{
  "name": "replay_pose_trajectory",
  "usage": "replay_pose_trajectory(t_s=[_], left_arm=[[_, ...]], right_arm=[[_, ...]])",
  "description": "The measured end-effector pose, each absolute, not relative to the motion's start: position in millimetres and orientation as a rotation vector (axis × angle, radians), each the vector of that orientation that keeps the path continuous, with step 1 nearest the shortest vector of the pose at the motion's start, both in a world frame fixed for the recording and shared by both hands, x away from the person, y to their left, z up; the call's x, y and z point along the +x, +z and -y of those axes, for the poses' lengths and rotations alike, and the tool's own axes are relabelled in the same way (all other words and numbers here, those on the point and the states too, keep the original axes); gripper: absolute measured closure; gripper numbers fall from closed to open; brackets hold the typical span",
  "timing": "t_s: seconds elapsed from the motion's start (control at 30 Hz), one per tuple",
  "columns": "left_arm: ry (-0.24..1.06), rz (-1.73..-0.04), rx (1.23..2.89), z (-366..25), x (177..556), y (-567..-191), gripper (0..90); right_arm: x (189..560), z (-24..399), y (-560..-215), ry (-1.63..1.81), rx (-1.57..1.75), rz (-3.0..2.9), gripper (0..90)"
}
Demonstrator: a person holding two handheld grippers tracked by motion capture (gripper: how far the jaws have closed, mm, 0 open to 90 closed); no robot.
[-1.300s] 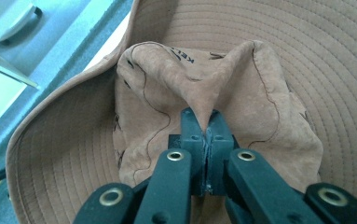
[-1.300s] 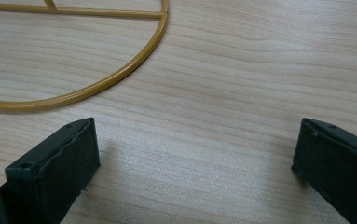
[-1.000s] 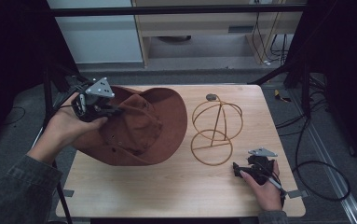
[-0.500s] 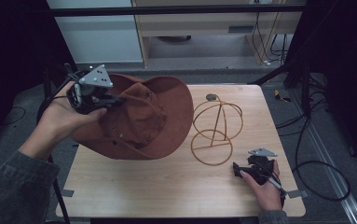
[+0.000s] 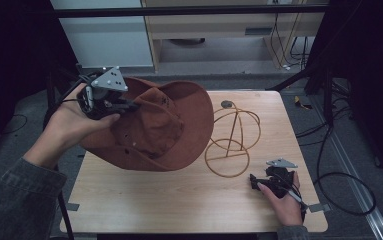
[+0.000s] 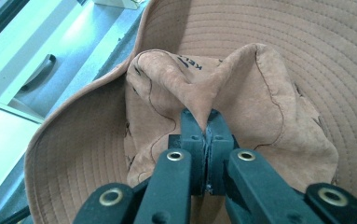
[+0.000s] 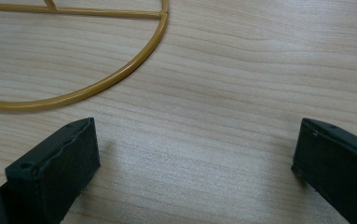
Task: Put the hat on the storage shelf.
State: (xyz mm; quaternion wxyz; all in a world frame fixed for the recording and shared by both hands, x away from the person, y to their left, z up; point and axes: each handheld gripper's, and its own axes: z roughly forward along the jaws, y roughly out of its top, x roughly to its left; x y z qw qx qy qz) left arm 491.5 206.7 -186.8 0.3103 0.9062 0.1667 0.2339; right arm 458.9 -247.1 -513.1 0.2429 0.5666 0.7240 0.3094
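Hat (image 5: 154, 127): brown suede, wide stitched brim, held up off the table at the left centre of the high view, tilted, its right brim edge close to the stand. In the left gripper view the crown (image 6: 223, 88) fills the middle of the frame, with the ribbed brim spreading above and to both sides; dark printed lettering shows near the top of the crown, too small to read.

Left gripper (image 5: 129, 106): in the person's left hand (image 5: 74, 122), upper left of the high view, grey plate on top. Its jaws are pressed together on a pinched fold of the hat's crown, seen at the lower centre of the left gripper view (image 6: 206, 140).

Stand (image 5: 231, 140): yellow wire, a round base ring with arched hoops rising from it, upright on the table just right of the hat, centre of the frame. An arc of its base ring (image 7: 97, 84) crosses the upper left of the right gripper view.

Right gripper (image 5: 257, 182): in the right hand (image 5: 284, 200), lower right of the high view, resting low on the table near the stand's base. Its jaws stand wide apart with nothing between them but bare wood (image 7: 195, 149).

Table (image 5: 169, 200): light wood.

Cabinet (image 5: 109, 40): pale, beyond the table at upper left.
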Motion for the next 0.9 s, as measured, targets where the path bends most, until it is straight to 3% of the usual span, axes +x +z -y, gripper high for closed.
replay_pose_trajectory(t_s=[0.5, 0.9], left_arm=[[0.603, -0.437, 2.406, -199, 494, -182, 88.7], [0.597, -0.382, 2.410, -167, 499, -170, 88.7]], right_arm=[[459, 247, -513, 0.847, 1.550, -1.977, 0.4], [459, 247, -513, 0.847, 1.550, -1.978, 0.4]])
